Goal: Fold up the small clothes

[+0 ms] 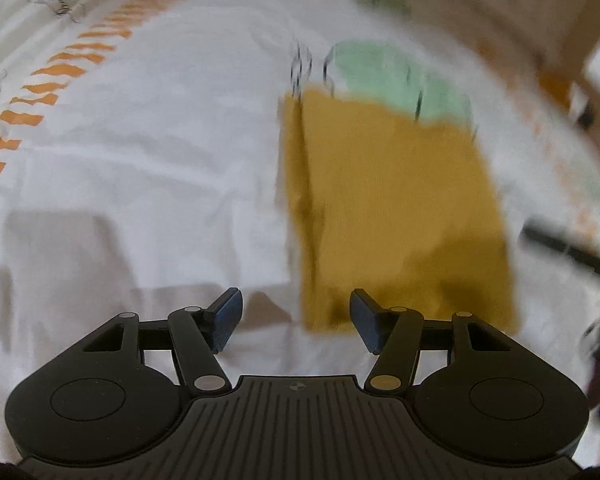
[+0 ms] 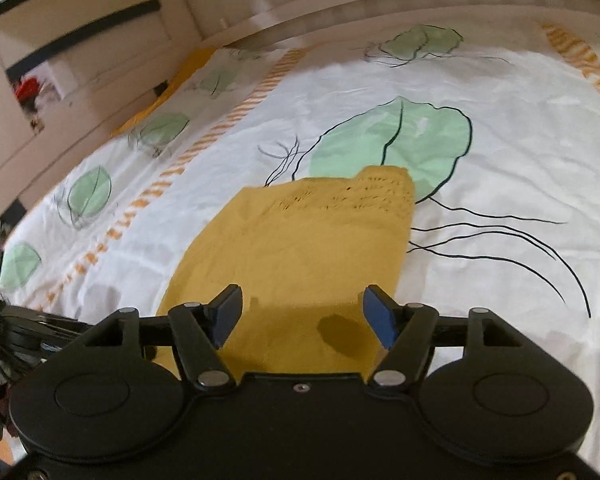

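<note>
A mustard-yellow garment (image 1: 392, 208) lies flat and folded into a rough rectangle on the white bedsheet (image 1: 160, 152). In the right wrist view the garment (image 2: 300, 256) shows a knit pattern at its far end. My left gripper (image 1: 296, 320) is open and empty, hovering above the garment's near left corner. My right gripper (image 2: 302, 316) is open and empty, just above the garment's near edge. The left wrist view is blurred by motion.
The sheet (image 2: 500, 140) has green leaf prints (image 2: 396, 140), black line drawings and orange stripe bands (image 1: 48, 88). A wooden bed frame (image 2: 340, 4) and beige cabinets (image 2: 60, 40) lie beyond. The other gripper's dark body (image 1: 572, 252) shows at the right edge.
</note>
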`<state>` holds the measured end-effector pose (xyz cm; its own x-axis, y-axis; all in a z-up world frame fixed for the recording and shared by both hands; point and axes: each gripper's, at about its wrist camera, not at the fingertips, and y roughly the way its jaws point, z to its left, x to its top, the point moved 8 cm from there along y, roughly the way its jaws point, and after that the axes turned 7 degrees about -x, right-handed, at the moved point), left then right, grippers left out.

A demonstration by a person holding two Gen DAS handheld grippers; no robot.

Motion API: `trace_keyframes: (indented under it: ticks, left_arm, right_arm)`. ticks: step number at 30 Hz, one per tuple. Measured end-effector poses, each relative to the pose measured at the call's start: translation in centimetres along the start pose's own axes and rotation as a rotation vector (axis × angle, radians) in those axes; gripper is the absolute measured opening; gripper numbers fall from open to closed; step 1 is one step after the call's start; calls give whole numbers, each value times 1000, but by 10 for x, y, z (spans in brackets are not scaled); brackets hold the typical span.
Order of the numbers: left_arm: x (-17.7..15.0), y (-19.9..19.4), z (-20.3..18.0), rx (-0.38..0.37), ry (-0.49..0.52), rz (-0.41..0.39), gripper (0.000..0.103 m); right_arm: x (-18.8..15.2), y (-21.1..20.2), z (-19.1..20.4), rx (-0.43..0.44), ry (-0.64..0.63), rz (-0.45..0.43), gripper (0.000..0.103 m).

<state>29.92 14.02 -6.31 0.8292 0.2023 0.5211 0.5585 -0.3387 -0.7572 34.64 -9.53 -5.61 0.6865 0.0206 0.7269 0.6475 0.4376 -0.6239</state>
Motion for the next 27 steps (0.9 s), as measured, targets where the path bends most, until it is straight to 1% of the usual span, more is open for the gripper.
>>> trace_keyframes:
  ticks: [1,2,3,4,5,6,8,10,12,14,16,18,21,27]
  left_arm:
    - [5,-4,1,-44,-32,-35,58]
    - [9,-5,1,-78,-57,-50,60]
    - [11,-4,2,-101,-86,-48,62]
    - [11,0,2,-106,-105,-38,63]
    - [10,4,2,-101,-113,-25,66]
    - [8,10,1,-92,-109,-10,67]
    - [3,21,-3,-80,-85,35,67]
    - [-3,31,-7,-84,-74,81,67]
    - [-9,38,-7,-86,-86,101,68]
    - [-11,40,-7,-92,-98,101,70]
    - [-10,42,-7,-117,-118,97,72]
    - [-6,48,-7,-147,-144,91,81]
    - [-1,57,-9,-178,-159,78,86]
    - [5,67,-13,-260,-179,52,86]
  right_arm:
    - [0,0,-1,6,14,-3,79]
    - [1,-1,-4,14,28,-5,81]
    - [2,-1,-6,21,45,-6,83]
    - [3,0,-8,28,66,-7,84]
    - [3,0,-10,33,84,-7,90]
    - [3,1,-13,40,105,-7,97]
    - [3,2,-17,53,148,-5,101]
    - [3,4,-22,62,186,2,102]
    - [3,5,-26,64,206,4,102]
    - [3,5,-28,65,216,4,102]
    - [2,7,-29,69,221,8,102]
    - [1,8,-29,74,226,15,102]
    - [-1,11,-29,81,234,24,102]
    - [-3,17,-32,111,259,32,103]
